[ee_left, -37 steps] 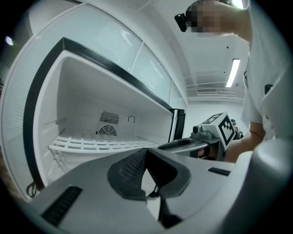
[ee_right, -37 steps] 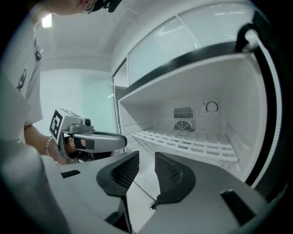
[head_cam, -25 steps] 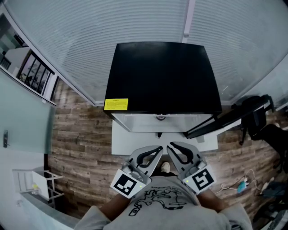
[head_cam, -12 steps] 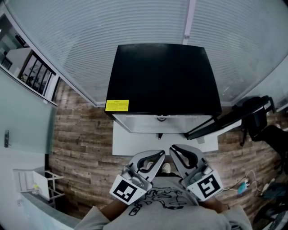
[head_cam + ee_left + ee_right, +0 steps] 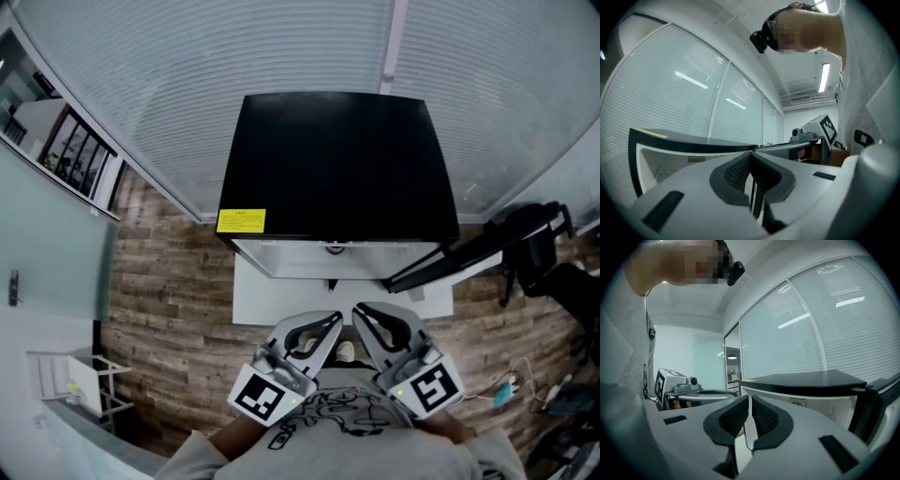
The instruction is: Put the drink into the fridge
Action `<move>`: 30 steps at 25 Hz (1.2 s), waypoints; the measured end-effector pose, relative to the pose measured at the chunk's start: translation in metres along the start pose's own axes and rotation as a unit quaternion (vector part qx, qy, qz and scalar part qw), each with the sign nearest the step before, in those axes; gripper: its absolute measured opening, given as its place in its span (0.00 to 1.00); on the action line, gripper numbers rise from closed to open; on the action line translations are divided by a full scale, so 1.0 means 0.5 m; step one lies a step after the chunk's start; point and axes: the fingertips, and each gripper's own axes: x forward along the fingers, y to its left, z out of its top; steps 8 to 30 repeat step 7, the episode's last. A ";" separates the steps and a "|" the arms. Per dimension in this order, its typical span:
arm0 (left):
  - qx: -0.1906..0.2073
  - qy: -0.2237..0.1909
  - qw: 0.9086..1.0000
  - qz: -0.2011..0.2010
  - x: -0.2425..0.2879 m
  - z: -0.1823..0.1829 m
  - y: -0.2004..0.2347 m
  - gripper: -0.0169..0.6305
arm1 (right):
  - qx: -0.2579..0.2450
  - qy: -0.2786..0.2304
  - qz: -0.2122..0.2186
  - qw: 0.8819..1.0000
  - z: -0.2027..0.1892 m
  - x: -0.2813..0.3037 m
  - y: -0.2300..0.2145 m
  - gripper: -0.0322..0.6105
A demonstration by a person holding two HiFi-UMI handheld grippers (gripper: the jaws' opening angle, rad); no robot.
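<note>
Tongs sit close to the person's chest, side by side. The left tongs [image 5: 330, 323] and the right tongs [image 5: 364, 312] are both pressed together, black ribbed pads meeting on nothing. No view shows the drink, so I cannot say where it lies; neither hand carries it.

Straight ahead of both tips stands the fridge [image 5: 337, 159], a low box with a glossy black top, a yellow label [image 5: 241, 219] at its front left corner and a white inner rim. Its black door [image 5: 450, 258] is swung out from the fridge's right side, so the opening faces both hands about equally, the right one nearer the door.

Under the fridge lies plank floor [image 5: 169, 281]; behind it, glass [image 5: 234, 56] lined with blinds.
</note>
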 end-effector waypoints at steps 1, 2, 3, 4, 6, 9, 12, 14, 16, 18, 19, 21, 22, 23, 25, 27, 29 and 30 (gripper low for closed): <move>0.001 0.000 1.000 0.000 0.000 -0.001 0.001 0.03 | 0.001 -0.001 0.002 1.000 0.001 0.001 0.000 0.13; 0.000 0.001 1.000 0.000 0.001 -0.001 0.001 0.03 | 0.001 -0.002 0.005 1.000 0.001 0.002 0.001 0.13; -0.004 0.001 1.000 0.000 0.001 -0.002 0.002 0.03 | 0.000 -0.002 0.006 1.000 0.002 0.003 0.001 0.13; -0.009 0.001 1.000 -0.001 0.001 -0.003 0.002 0.03 | -0.002 -0.002 0.006 1.000 0.003 0.003 0.001 0.13; -0.023 -0.004 1.000 -0.005 0.003 -0.003 0.003 0.03 | -0.003 -0.003 0.006 1.000 0.004 0.004 0.001 0.13; -0.030 -0.007 0.999 -0.007 0.004 -0.002 0.003 0.03 | -0.003 -0.003 0.005 1.000 0.005 0.004 0.001 0.13; -0.030 -0.007 0.999 -0.007 0.004 -0.002 0.003 0.03 | -0.003 -0.003 0.005 1.000 0.005 0.004 0.001 0.13; -0.030 -0.007 0.999 -0.007 0.004 -0.002 0.003 0.03 | -0.003 -0.003 0.005 1.000 0.005 0.004 0.001 0.13; -0.030 -0.007 0.999 -0.007 0.004 -0.002 0.003 0.03 | -0.003 -0.003 0.005 1.000 0.005 0.004 0.001 0.13; -0.030 -0.007 0.999 -0.007 0.004 -0.002 0.003 0.03 | -0.003 -0.003 0.005 1.000 0.005 0.004 0.001 0.13; -0.030 -0.007 0.999 -0.007 0.004 -0.002 0.003 0.03 | -0.003 -0.003 0.005 1.000 0.005 0.004 0.001 0.13; -0.030 -0.007 0.999 -0.007 0.004 -0.002 0.003 0.03 | -0.003 -0.003 0.005 1.000 0.005 0.004 0.001 0.13; -0.030 -0.007 0.999 -0.007 0.004 -0.002 0.003 0.03 | -0.003 -0.003 0.005 1.000 0.005 0.004 0.001 0.13; -0.030 -0.007 0.999 -0.007 0.004 -0.002 0.003 0.03 | -0.003 -0.003 0.005 1.000 0.005 0.004 0.001 0.13; -0.030 -0.007 0.999 -0.007 0.004 -0.002 0.003 0.03 | -0.003 -0.003 0.005 1.000 0.005 0.004 0.001 0.13; -0.030 -0.007 0.999 -0.007 0.004 -0.002 0.003 0.03 | -0.003 -0.003 0.005 1.000 0.005 0.004 0.001 0.13; -0.030 -0.007 0.999 -0.007 0.004 -0.002 0.003 0.03 | -0.003 -0.003 0.005 1.000 0.005 0.004 0.001 0.13; -0.030 -0.007 0.999 -0.007 0.004 -0.002 0.003 0.03 | -0.003 -0.003 0.005 1.000 0.005 0.004 0.001 0.13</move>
